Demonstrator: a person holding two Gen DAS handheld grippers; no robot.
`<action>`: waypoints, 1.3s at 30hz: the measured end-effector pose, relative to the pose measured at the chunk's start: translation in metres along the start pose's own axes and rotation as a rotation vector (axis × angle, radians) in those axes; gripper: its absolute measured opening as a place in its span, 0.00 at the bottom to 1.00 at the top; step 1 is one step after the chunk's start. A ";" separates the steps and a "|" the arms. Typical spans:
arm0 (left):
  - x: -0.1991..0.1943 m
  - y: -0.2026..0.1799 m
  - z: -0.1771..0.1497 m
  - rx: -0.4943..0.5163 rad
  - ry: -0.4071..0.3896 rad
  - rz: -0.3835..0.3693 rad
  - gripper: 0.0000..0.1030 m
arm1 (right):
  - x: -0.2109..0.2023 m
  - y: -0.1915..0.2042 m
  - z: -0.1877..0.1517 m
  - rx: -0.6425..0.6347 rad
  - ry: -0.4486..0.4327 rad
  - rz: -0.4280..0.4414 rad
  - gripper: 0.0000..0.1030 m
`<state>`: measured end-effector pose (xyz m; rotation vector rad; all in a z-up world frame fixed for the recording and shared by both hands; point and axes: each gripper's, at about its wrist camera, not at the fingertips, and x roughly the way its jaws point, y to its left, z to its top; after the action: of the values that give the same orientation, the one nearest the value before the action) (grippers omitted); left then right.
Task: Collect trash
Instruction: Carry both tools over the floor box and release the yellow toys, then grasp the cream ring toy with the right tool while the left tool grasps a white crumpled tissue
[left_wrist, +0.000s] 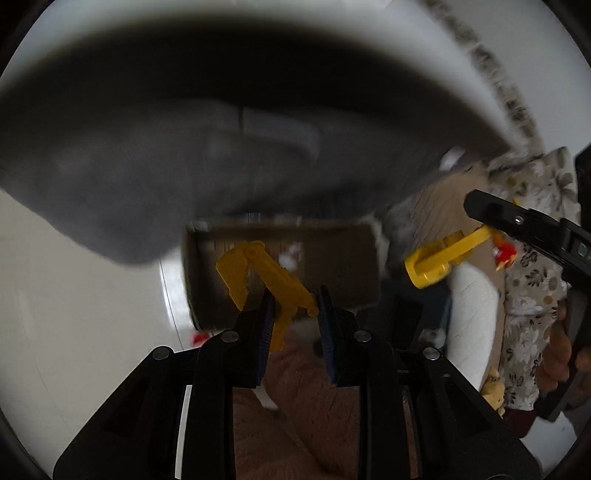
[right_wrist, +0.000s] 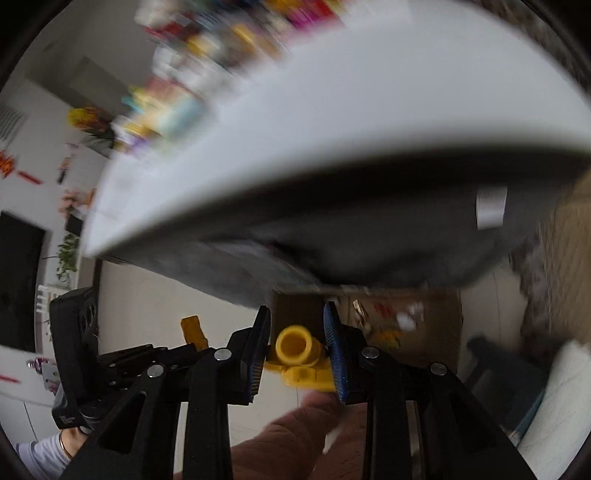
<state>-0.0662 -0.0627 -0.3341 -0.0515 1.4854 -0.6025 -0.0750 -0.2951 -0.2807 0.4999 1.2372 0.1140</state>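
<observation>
Both grippers are clamped on yellow plastic toy parts above an open cardboard box. From the left wrist view, the left gripper (left_wrist: 295, 306) pinches a jointed yellow piece (left_wrist: 258, 280) shaped like a digger arm with a scoop at its far end; the blue ribbed pads (left_wrist: 327, 321) press its lower end from either side, and the scoop hangs in front of the cardboard box (left_wrist: 332, 266) that sits on the pale floor (left_wrist: 74, 295) under the edge of a white table (left_wrist: 369, 55). To the right in the same view, the right gripper (left_wrist: 480, 210) shows as a black finger reaching in, with a second yellow part (left_wrist: 432, 264) held out from its tip, near a floral-patterned cushion (left_wrist: 532, 288). The right wrist view shows that gripper (right_wrist: 297, 328) closed on the same part (right_wrist: 295, 350), whose round open socket faces the camera between the blue pads. Beyond it, the box (right_wrist: 436, 332) holds small scraps in white, red and orange, too blurred to name. The left gripper (right_wrist: 177, 350) sits low on the left with its yellow piece (right_wrist: 194, 330) sticking up. Brown fuzzy fabric (right_wrist: 295, 443) fills the bottom of both views. Dark grey underside of the table (right_wrist: 369, 240) hangs overhead.
</observation>
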 end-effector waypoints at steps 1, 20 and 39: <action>0.023 0.003 0.000 -0.010 0.032 0.011 0.22 | 0.017 -0.011 -0.004 0.017 0.016 -0.012 0.29; 0.172 0.081 -0.006 -0.260 0.343 0.175 0.74 | 0.147 -0.095 -0.048 0.149 0.238 -0.225 0.77; -0.080 0.073 -0.051 -0.347 -0.033 0.143 0.75 | -0.051 0.163 0.085 -0.379 -0.264 0.076 0.86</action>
<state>-0.0862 0.0490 -0.2960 -0.2214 1.5329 -0.2239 0.0162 -0.1946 -0.1468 0.2219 0.9104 0.3297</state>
